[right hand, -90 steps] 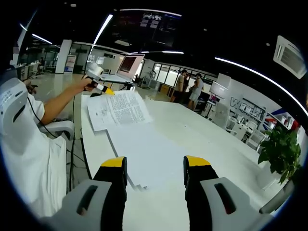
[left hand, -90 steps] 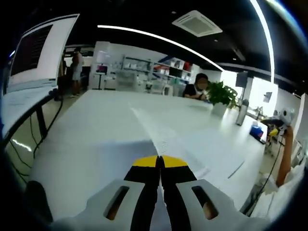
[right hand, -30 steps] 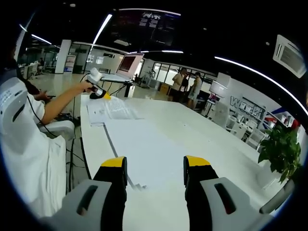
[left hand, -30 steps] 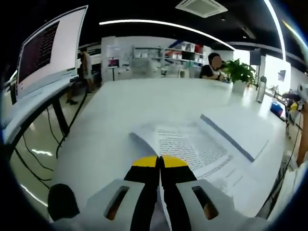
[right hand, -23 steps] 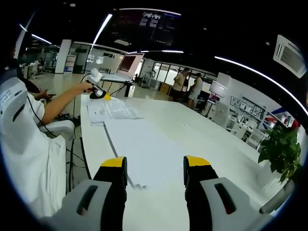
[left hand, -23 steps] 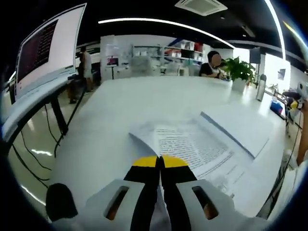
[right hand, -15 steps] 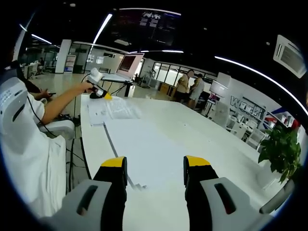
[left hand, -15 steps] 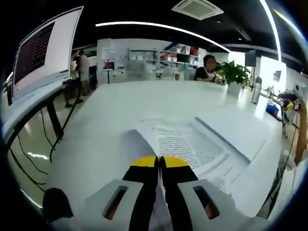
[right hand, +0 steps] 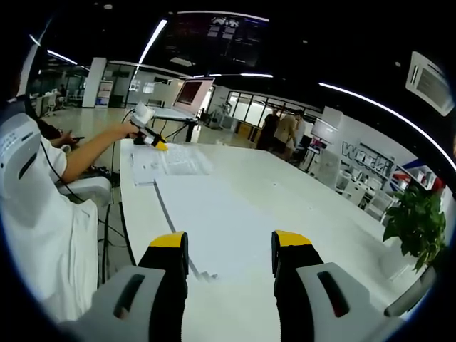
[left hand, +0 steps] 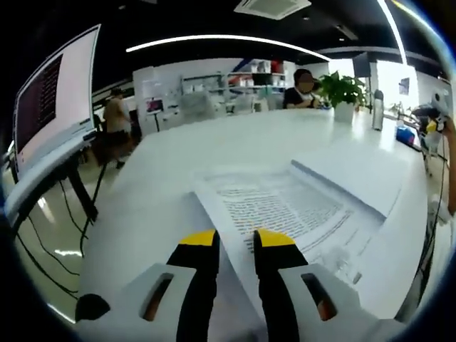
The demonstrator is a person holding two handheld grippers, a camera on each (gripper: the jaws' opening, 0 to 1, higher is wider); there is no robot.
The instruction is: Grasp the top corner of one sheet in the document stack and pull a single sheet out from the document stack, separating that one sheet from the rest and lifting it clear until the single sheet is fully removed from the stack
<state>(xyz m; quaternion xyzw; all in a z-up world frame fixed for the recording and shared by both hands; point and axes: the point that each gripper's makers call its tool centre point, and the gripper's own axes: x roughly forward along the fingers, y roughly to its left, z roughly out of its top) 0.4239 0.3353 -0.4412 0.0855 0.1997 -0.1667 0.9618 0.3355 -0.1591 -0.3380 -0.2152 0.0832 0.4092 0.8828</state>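
My left gripper (left hand: 236,241) stands open, its yellow-tipped jaws parted on either side of the near edge of a single printed sheet (left hand: 285,206). That sheet lies flat on the white table (left hand: 149,206), beside the document stack (left hand: 356,178). In the right gripper view the same printed sheet (right hand: 169,161) rests past the far end of the stack (right hand: 214,221). There the left gripper (right hand: 158,144) is held low over the sheet by a person's hand. My right gripper (right hand: 229,246) is open above the stack's near end, with nothing between its jaws.
A monitor on a stand (left hand: 50,107) rises at the table's left edge. A potted plant (left hand: 340,89) and a bottle (left hand: 377,108) stand at the far end, near a seated person. The person's white sleeve (right hand: 35,214) is on the left. People (right hand: 281,132) stand behind.
The left gripper was shut on the sheet and has now opened, and the sheet, held raised three seconds ago, lies flat on the table. The right gripper has not moved.
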